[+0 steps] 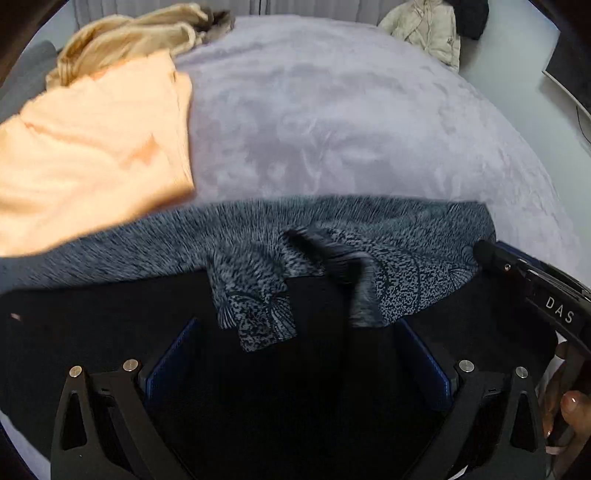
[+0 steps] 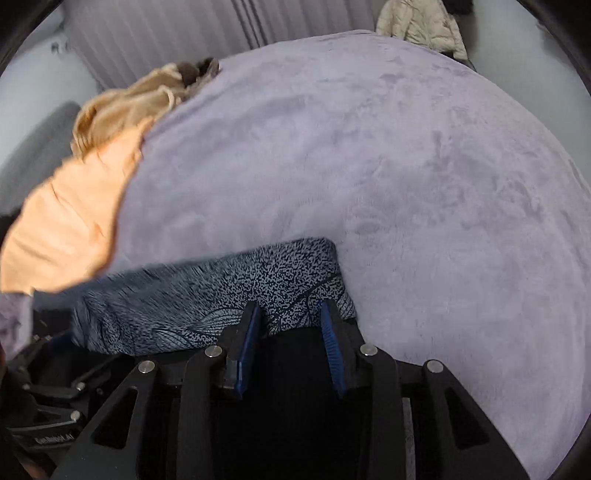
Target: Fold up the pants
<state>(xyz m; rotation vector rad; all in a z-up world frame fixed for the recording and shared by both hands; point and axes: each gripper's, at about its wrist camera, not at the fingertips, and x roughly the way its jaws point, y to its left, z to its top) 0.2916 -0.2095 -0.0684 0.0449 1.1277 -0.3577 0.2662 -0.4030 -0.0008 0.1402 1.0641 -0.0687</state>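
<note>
The pants point(image 1: 369, 236) are blue-grey cloth with a dark speckled leaf print, lying in a band across the near side of the lilac bed cover point(image 1: 332, 129). A loose flap of them hangs down between the widely parted blue pads point(image 1: 173, 362) of my left gripper point(image 1: 297, 325), which is open. In the right wrist view the pants point(image 2: 207, 295) end at my right gripper point(image 2: 290, 317). Its blue pads point(image 2: 247, 332) stand apart over the cloth's corner without pressing on it. Black material fills the space below both grippers. The right gripper's body point(image 1: 524, 277) shows at the pants' right end.
A folded orange garment point(image 1: 92, 147) lies at the left, touching the pants' far edge, with a crumpled tan one point(image 1: 129, 37) behind it. A beige jacket point(image 1: 424, 29) sits past the bed's far right corner. A fingertip point(image 1: 572, 402) shows at the right edge.
</note>
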